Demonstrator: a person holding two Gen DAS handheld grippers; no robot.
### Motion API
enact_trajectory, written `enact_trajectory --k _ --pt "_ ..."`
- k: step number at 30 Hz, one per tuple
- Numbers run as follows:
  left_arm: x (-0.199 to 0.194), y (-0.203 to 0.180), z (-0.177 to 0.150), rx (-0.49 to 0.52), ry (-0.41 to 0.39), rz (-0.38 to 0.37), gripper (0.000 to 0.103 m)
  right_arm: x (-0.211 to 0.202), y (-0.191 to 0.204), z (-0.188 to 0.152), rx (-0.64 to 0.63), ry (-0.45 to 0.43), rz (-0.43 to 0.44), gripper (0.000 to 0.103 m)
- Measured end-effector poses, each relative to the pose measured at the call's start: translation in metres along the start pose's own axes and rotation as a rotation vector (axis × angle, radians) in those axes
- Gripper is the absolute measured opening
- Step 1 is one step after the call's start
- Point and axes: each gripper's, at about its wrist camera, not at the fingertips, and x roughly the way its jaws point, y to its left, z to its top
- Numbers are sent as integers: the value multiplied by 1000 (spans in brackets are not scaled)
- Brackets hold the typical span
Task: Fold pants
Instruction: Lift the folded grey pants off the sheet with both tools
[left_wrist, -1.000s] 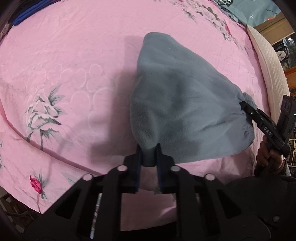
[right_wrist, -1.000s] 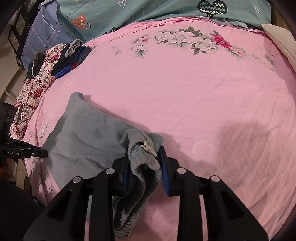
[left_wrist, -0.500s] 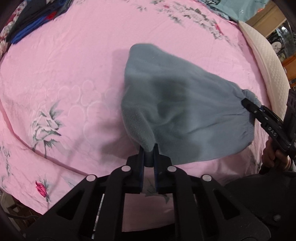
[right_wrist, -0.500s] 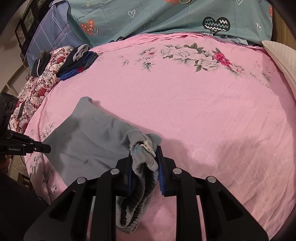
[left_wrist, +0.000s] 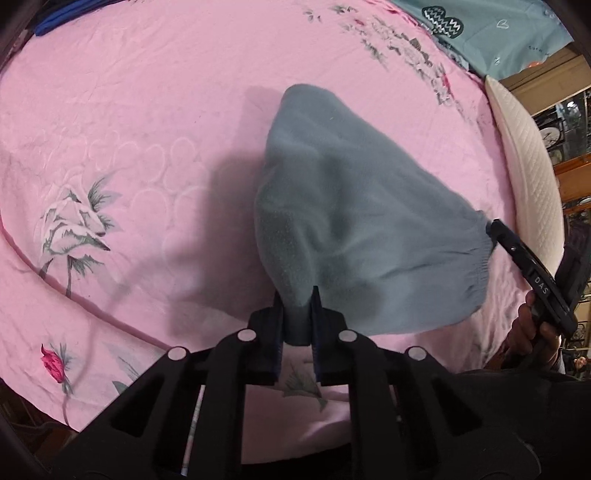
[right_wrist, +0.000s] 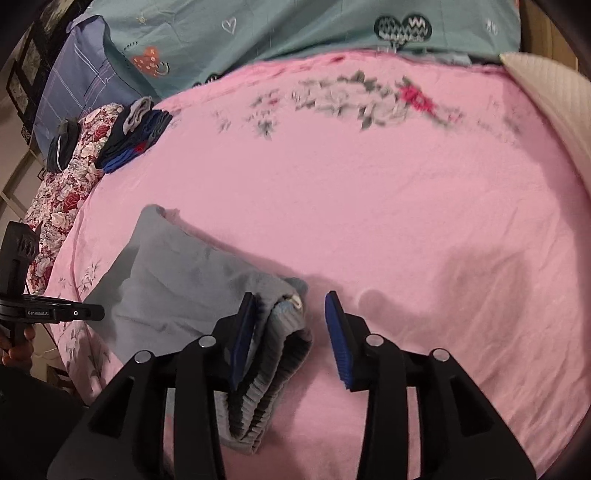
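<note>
Left wrist view: left gripper (left_wrist: 297, 314) fingers pinching corner of grey pants (left_wrist: 354, 229), holding fabric taut over pink bed (left_wrist: 129, 110).
Right wrist view: right gripper (right_wrist: 290, 332) fingers spread, waistband (right_wrist: 273, 354) lying loose between them, likely released so fold settles.

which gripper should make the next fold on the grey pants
Left, probably: the left gripper is shut on the pants, while the right gripper is open beside the waistband.

Right gripper (right_wrist: 290, 321) fingers (right_wrist: 340, 339) spread around grey pants (right_wrist: 192, 280) waistband on pink bedsheet (right_wrist: 369, 192)
</note>
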Motion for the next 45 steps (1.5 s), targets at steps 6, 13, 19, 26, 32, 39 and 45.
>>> enact_trajectory --k 6,13,19,26,32,39,45 --pt "-14 -4 9 -51 -9 -135 12 -4 81 10 -311 28 293 39" --pt "-14 -16 23 -44 6 -192 12 38 156 -5 -487 159 527 49" --pt "-17 -18 29 -51 13 -241 12 63 177 -11 -475 134 439 40" --pt "-28 -1 25 -150 16 -200 68 57 172 -15 -474 68 370 12" --pt "-9 0 34 -201 77 -263 69 50 173 -16 -481 34 360 12" --pt "27 -10 40 -177 118 -295 21 43 164 -19 -473 64 340 21" --pt "31 1 32 -181 138 -255 19 3 68 -8 -130 -35 147 52"
